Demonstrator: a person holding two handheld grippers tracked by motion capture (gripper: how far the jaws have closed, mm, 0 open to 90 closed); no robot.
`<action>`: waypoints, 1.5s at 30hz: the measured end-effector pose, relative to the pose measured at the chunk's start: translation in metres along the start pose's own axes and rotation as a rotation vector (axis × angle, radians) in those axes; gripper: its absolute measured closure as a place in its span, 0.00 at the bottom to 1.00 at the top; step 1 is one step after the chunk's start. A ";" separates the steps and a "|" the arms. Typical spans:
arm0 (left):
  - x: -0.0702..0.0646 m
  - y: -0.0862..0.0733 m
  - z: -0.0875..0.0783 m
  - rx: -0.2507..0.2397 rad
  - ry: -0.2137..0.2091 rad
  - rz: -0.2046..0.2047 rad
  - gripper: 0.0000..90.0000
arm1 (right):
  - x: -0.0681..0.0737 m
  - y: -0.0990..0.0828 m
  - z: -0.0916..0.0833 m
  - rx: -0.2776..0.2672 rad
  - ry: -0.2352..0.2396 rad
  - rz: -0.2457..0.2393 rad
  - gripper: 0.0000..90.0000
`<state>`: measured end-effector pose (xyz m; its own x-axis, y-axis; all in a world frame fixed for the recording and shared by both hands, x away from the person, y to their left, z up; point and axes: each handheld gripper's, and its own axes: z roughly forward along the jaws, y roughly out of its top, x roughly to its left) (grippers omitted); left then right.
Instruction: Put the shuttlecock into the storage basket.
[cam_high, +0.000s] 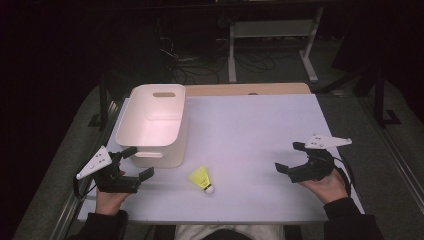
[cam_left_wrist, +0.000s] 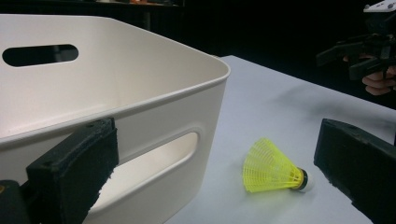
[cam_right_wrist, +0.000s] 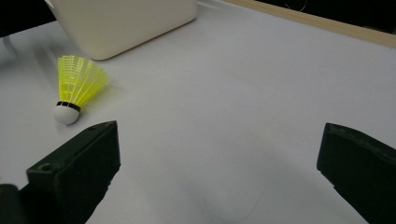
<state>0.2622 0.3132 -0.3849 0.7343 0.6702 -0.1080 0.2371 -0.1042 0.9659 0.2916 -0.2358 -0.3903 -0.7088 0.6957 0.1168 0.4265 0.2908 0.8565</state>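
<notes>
Open bench (cam_high: 260, 125) surface between left tongs (cam_high: 136, 163) and right tongs (cam_high: 290, 157); sole object lying there, a yellow shuttlecock (cam_high: 201, 179), on its side, nearer the left. White bin (cam_high: 152, 125) standing at left rear, its near wall just ahead of left tongs, blocking straight forward travel. Gap between bin corner and shuttlecock passable. Wide bare surface ahead of right tongs. Both tongs spread wide, nothing between the jaws.
</notes>
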 end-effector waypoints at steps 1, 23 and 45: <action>0.000 0.000 0.000 0.000 0.000 0.000 0.00 | 0.000 0.000 0.000 0.000 0.000 0.000 0.00; 0.000 0.000 0.000 0.001 0.002 0.001 0.00 | 0.010 0.022 0.005 0.051 0.051 -0.044 0.00; 0.000 0.000 0.000 0.000 0.002 0.000 0.00 | 0.025 0.041 0.019 0.098 0.096 -0.102 0.00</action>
<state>0.2619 0.3133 -0.3848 0.7332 0.6714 -0.1080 0.2372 -0.1036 0.9659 0.3022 -0.1945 -0.3613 -0.7996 0.5948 0.0832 0.3989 0.4225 0.8139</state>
